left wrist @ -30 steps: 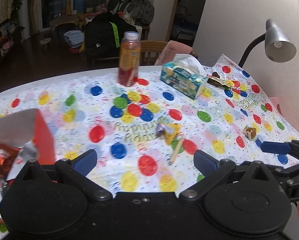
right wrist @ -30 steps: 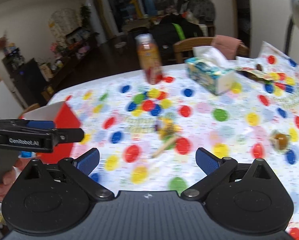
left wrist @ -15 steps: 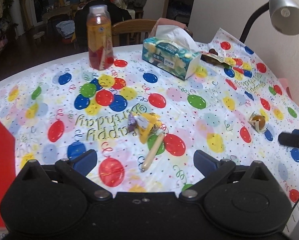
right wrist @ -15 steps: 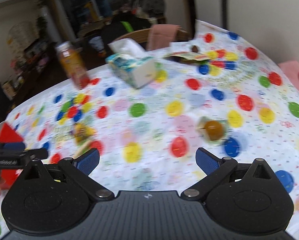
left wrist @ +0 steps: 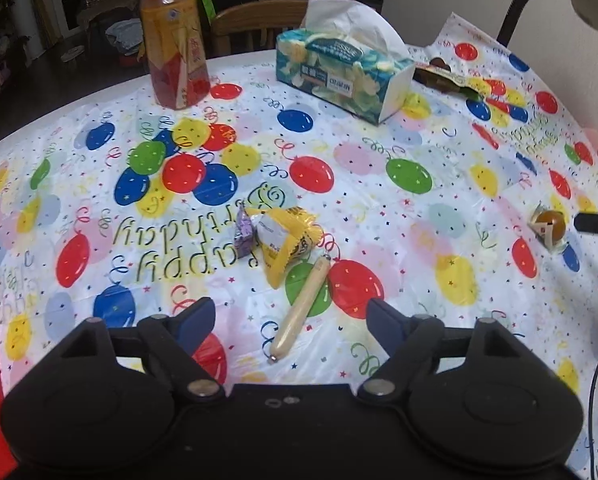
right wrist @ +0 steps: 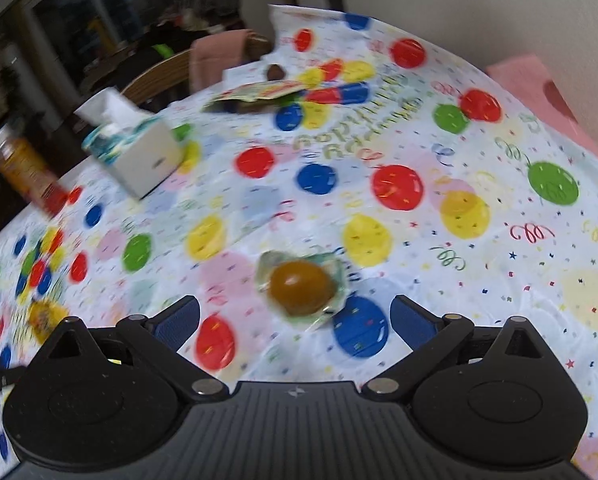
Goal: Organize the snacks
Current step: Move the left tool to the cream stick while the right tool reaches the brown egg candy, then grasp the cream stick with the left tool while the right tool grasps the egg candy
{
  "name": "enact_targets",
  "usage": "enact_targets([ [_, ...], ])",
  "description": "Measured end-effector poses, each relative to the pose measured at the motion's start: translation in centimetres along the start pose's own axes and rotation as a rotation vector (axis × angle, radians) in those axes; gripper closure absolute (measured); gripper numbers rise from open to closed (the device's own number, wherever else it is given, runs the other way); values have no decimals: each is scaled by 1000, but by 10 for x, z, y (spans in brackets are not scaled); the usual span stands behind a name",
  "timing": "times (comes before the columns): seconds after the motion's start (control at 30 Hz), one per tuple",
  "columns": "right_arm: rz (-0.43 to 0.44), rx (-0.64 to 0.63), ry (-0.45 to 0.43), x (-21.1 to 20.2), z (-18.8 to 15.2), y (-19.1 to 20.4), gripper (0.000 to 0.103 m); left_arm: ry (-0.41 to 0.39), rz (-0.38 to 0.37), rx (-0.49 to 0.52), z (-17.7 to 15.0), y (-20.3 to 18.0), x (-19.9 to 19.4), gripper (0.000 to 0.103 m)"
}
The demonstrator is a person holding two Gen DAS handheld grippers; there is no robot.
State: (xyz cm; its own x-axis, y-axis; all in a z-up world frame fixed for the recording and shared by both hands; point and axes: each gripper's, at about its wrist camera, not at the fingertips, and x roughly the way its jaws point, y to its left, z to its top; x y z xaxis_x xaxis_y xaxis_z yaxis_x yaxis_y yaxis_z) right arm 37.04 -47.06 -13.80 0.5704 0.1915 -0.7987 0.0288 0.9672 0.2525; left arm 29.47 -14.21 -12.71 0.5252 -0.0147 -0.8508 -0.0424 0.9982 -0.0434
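The right hand-held gripper [right wrist: 295, 314] is released, its jaws spread wide and empty, with the wrapped brown snack [right wrist: 302, 288] lying on the table [right wrist: 499, 280] straight ahead, centred between the fingers and just beyond their tips. Roundish, it offers no long axis to align with. The left hand-held gripper [left wrist: 287, 318] is likewise released and empty; the sausage stick [left wrist: 301, 308] lies between and just ahead of its fingers, its long axis running away and slightly rightward. The yellow packet [left wrist: 285, 240] and purple candy [left wrist: 243, 234] sit further ahead. Each arm is nearest its own target.
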Motion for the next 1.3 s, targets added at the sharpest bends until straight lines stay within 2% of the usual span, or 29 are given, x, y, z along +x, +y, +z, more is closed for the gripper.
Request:
enact_targets([
  [0.13, -16, 32, 15, 15, 6, -8, 8, 18, -3, 14, 1, -3, 11, 30],
  [0.2, -23, 43, 27, 22, 7, -10, 18, 27, -7, 16, 2, -3, 16, 34],
  [0.33, -15, 51, 44, 32, 7, -10, 22, 44, -14, 25, 2, -5, 26, 46],
  [0.4, -11, 51, 54, 36, 7, -9, 32, 56, -17, 26, 2, -6, 31, 51],
  [0.47, 5, 59, 59, 37, 7, -9, 34, 69, -26, 29, 3, -7, 35, 59],
  [0.63, -5, 13, 70, 39, 5, 1, 40, 65, -30, 58, 0, -11, 37, 65],
  [0.83, -19, 7, 53, 38, 4, 1, 47, 58, -16, 76, 0, -12, 36, 91],
  [1.0, -32, -7, 46, 35, 3, 3, 51, 64, 12, 101, -2, -15, 34, 94],
  [1.3, -25, -8, 27, 14, -2, 8, 55, 43, 14, 75, -4, -10, 16, 95],
])
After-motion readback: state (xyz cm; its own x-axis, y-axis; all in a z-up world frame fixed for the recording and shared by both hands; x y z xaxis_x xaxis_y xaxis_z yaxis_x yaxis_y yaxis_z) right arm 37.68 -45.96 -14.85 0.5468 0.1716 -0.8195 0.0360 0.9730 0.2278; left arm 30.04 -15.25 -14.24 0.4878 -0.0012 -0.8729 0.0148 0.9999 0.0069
